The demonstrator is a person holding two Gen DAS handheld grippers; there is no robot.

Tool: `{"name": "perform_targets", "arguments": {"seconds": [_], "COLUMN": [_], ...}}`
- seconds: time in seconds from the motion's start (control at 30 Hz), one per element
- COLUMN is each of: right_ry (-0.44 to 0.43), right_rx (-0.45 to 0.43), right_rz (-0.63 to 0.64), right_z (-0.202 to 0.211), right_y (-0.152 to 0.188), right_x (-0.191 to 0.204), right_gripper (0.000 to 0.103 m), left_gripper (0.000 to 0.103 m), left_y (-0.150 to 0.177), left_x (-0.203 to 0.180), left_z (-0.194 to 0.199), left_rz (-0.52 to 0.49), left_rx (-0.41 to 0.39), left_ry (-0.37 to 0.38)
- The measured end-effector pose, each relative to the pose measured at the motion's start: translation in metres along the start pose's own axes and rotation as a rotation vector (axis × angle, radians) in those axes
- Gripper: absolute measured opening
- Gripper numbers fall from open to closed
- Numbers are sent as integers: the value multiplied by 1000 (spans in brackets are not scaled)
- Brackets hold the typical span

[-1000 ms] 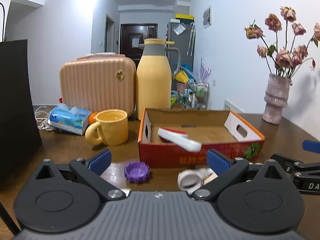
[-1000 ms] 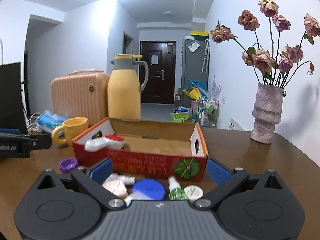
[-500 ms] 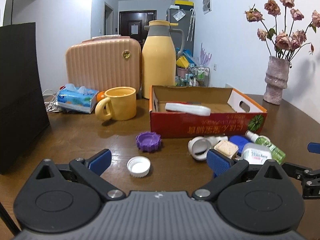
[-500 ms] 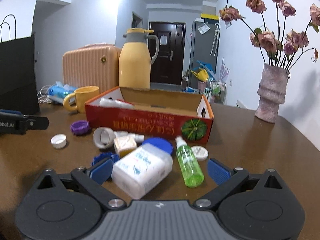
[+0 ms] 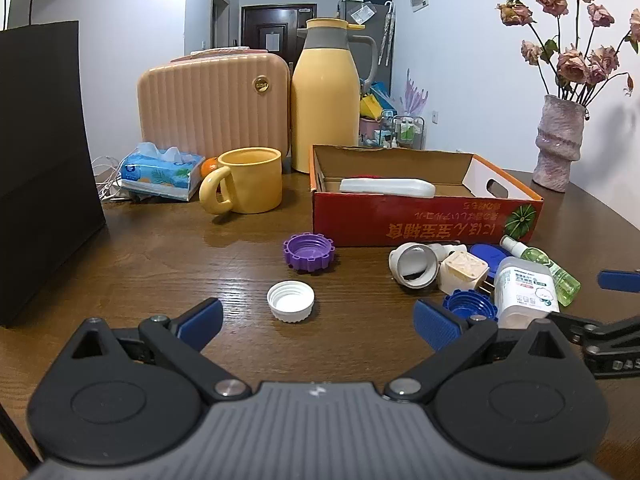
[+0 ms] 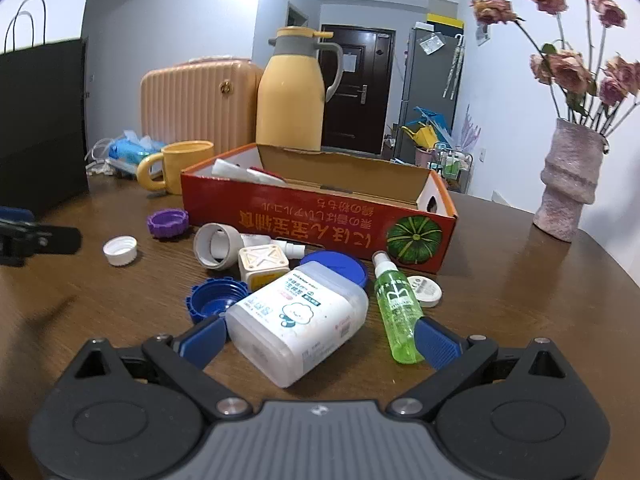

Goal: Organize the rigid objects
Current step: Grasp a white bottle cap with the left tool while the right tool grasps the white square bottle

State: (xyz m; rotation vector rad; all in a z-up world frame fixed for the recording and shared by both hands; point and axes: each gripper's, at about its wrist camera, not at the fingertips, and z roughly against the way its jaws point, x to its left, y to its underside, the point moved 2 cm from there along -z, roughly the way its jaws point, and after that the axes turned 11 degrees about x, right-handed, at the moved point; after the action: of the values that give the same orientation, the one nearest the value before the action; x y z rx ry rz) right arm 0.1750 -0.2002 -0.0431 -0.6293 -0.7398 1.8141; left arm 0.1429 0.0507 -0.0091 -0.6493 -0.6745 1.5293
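1. The white tub (image 6: 298, 322) lies at twelve o'clock, between my right gripper (image 6: 318, 338) fingers, spread ready to grasp.
2. My left gripper (image 5: 318, 322) gapes empty, facing the white cap (image 5: 291, 301).
3. The red box (image 6: 320, 216), beyond, waits for the clutter.

- White cap (image 5: 291, 301): lies open side up, straight ahead of the left tool (image 5: 318, 322), between its spread fingers.
- Purple cap (image 5: 308, 252): open side up, just beyond the white cap.
- Translucent white bottle (image 6: 298, 320): on its side, label up, between the right tool (image 6: 318, 340) fingers.
- Green spray bottle (image 6: 398, 312): on its side, nozzle away, by the right tool's right finger.
- Blue cap (image 6: 216, 298): open side up, just beyond that tool's left finger.
- Red cardboard box (image 6: 320, 224): open, farther ahead, holding a white item (image 5: 387, 187).
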Motion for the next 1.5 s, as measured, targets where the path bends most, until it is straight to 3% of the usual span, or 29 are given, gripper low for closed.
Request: {"name": "perform_targets", "arguments": {"seconds": [0.5, 0.93, 1.1, 1.5], "right_ry": [-105, -136, -130, -25], "right_rx": [49, -16, -57, -157], "right_rz": [100, 96, 71, -64], "right_z": [-58, -56, -47, -26], "right_y": [-29, -19, -19, -16], "right_x": [-2, -6, -9, -30], "right_gripper": [100, 99, 98, 99], "left_gripper": [103, 103, 103, 103], "left_y": [4, -1, -8, -23], "left_x": [17, 18, 21, 19], "left_z": [-10, -38, -54, -92], "left_rz": [32, 29, 31, 39], "left_rx": [37, 90, 114, 151], "left_ry": [-13, -38, -57, -122]}}
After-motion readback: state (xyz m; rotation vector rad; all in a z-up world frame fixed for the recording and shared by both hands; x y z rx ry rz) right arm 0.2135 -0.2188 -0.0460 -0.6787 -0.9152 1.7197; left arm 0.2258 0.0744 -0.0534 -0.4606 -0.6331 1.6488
